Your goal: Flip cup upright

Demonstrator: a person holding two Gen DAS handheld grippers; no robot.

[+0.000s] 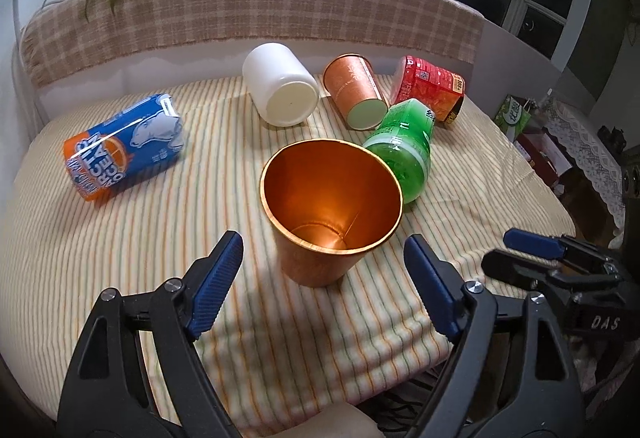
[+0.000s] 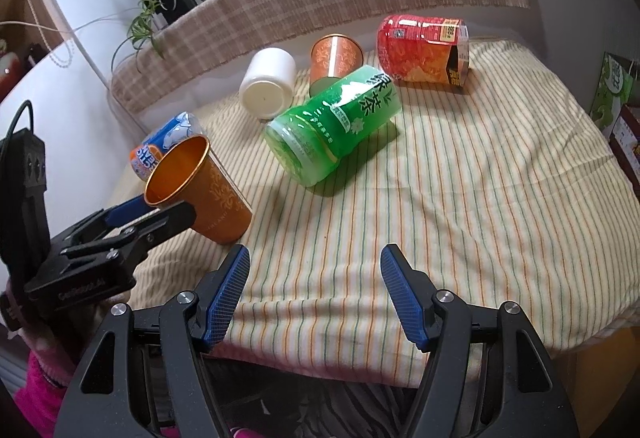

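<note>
Cup's standing mouth-up on the striped tablecloth, a copper-orange tumbler sitting near the front edge, right between the fingers of my left gripper. That gripper is spread wide, with a gap on both sides of the cup, so nothing's pinched.

My left wrist view looks straight down into the shiny inside. My right wrist view gets the outside instead, with a pale ornamental print down the wall, and one left finger crossing in front of the cup near its rim; I can't tell if it's touching.

My right gripper is spread open too, holding nothing, hovering over bare cloth at the near edge, off to the cup's right.

Everything else is lying on its side. Green tea bottle is just behind and to the right of the cup, close but apart in the right view. Behind it are a second orange cup, tucked partly behind the bottle in the right view, a white jar and a red bottle. Blue and orange carton is off to the left, well apart in the left view but mostly hidden behind the cup in the right one.

Open room is the front right of the table, all bare stripes out to the rounded edge. A plaid-covered backrest closes off the back.
</note>
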